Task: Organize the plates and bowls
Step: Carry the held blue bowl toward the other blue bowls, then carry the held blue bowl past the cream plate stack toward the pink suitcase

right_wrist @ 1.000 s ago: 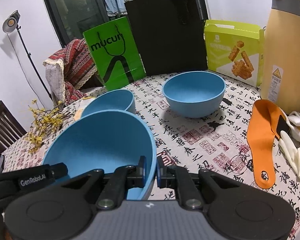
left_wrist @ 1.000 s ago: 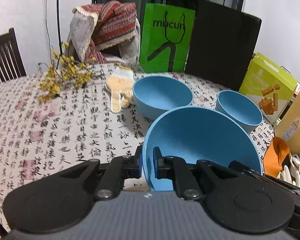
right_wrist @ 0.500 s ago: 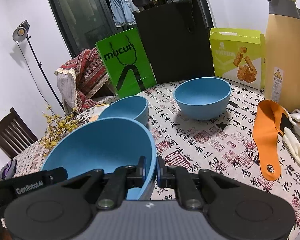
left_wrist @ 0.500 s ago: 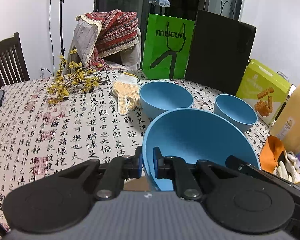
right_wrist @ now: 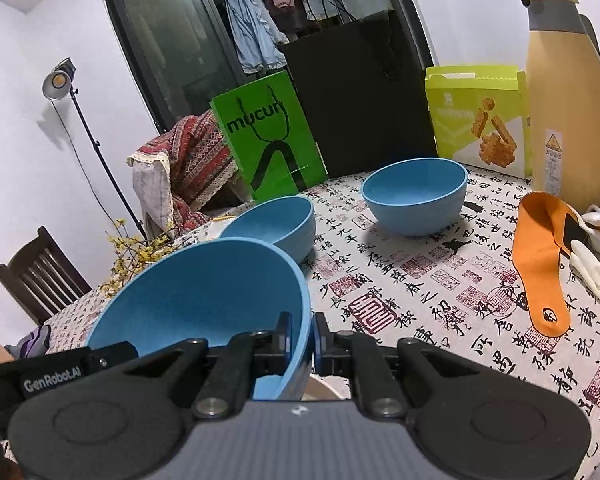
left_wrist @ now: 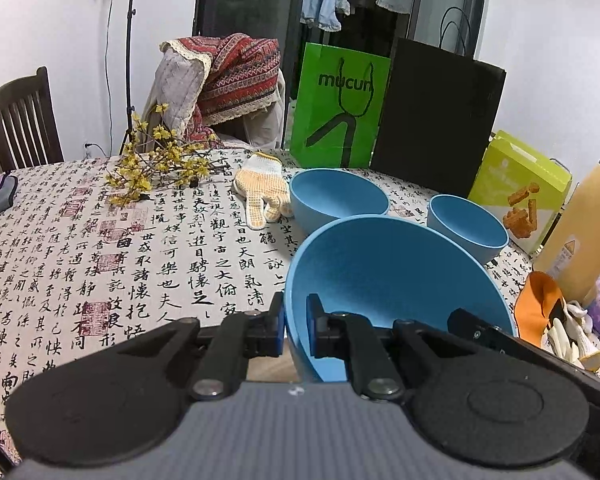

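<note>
Both grippers have hold of the same big blue bowl [left_wrist: 388, 276], one on each side of its rim. The left gripper [left_wrist: 294, 330] has its jaws clenched on the bowl's left wall, one pad outside and one inside. The right gripper [right_wrist: 301, 338] pinches the opposite wall the same way. The bowl sits tilted between them at the near edge of the surface [left_wrist: 100, 264], which is covered in a cloth printed with black calligraphy and red seals; whether the bowl's base touches the cloth I cannot tell.

Beyond it stand two more blue bowls: a medium one [left_wrist: 338, 198] just behind the big bowl, and a smaller one [left_wrist: 466, 226] off to the right, apart from the medium one. A knitted work glove [left_wrist: 262, 188] lies just left of the medium bowl, with a sprig of yellow flowers [left_wrist: 160, 168] further left. At the back stand a green paper bag [left_wrist: 340, 108] and a black bag [left_wrist: 436, 116]; to the right are a lime snack box [left_wrist: 518, 190], a tan flask [right_wrist: 566, 96] and an orange insole [right_wrist: 542, 264]
</note>
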The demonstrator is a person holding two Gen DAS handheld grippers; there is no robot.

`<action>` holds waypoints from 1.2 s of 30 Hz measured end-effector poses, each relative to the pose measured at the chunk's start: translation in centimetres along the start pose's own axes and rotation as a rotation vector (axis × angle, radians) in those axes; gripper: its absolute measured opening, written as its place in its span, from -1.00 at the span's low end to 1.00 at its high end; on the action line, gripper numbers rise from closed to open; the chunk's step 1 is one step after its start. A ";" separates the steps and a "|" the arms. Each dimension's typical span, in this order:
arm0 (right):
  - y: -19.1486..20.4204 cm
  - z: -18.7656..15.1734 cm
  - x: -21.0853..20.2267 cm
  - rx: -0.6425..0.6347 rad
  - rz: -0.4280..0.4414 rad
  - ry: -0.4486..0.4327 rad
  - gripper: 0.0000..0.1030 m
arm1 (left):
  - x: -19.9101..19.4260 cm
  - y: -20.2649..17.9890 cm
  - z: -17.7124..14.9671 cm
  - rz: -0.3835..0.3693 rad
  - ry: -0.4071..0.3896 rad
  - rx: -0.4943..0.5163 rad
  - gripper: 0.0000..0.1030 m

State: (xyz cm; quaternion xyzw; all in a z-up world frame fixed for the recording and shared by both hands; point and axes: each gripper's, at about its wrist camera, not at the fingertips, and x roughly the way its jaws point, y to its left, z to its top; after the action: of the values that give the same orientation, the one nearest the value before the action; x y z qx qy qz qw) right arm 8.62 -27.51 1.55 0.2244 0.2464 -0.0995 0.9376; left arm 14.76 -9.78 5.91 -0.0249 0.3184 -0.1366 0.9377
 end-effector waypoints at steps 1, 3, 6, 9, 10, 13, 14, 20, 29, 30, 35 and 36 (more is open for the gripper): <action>0.0 -0.1 0.0 0.000 0.002 -0.003 -0.81 | -0.1 0.0 -0.1 0.001 -0.005 0.001 -0.78; 0.1 -0.3 -0.1 0.001 0.005 -0.006 -0.81 | -0.4 0.2 -0.2 0.001 -0.010 0.000 -0.79; 0.3 -0.6 -0.2 0.006 0.010 -0.007 -0.81 | -0.4 0.5 -0.3 -0.005 -0.010 -0.004 -0.79; 0.4 -0.8 -0.3 0.010 0.012 -0.010 -0.81 | -0.5 0.8 -0.4 -0.007 -0.011 -0.005 -0.79; 0.4 -0.8 -0.2 0.009 0.013 -0.011 -0.81 | -0.5 0.9 -0.5 -0.006 -0.013 -0.003 -0.79; 0.6 -1.0 -0.2 0.007 0.019 -0.013 -0.81 | -0.7 1.1 -0.5 -0.002 -0.017 0.000 -0.79; 0.7 -1.0 -0.2 0.005 0.022 -0.015 -0.81 | -0.7 1.3 -0.5 0.000 -0.018 0.001 -0.78; 1.6 -1.1 -0.2 -0.010 0.035 -0.016 -0.81 | -1.1 2.0 -0.5 0.015 -0.026 0.002 -0.79; 2.3 -1.4 -0.1 -0.022 0.049 -0.010 -0.81 | -1.3 2.3 -0.3 0.023 -0.016 0.038 -0.78; 2.4 -1.4 -0.1 -0.021 0.052 -0.009 -0.81 | -1.4 2.4 -0.3 0.024 -0.018 0.040 -0.78; 2.7 -1.5 -0.3 -0.027 0.060 -0.016 -0.81 | -1.8 2.7 -0.4 0.022 -0.024 0.037 -0.78; 2.7 -1.5 -0.4 -0.028 0.062 -0.018 -0.81 | -2.0 2.8 -0.4 0.020 -0.026 0.034 -0.78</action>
State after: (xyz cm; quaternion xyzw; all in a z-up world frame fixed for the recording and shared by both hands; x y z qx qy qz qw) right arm 8.47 -24.39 1.58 0.2176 0.2320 -0.0690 0.9455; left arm 13.68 -6.51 6.34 -0.0076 0.3040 -0.1321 0.9434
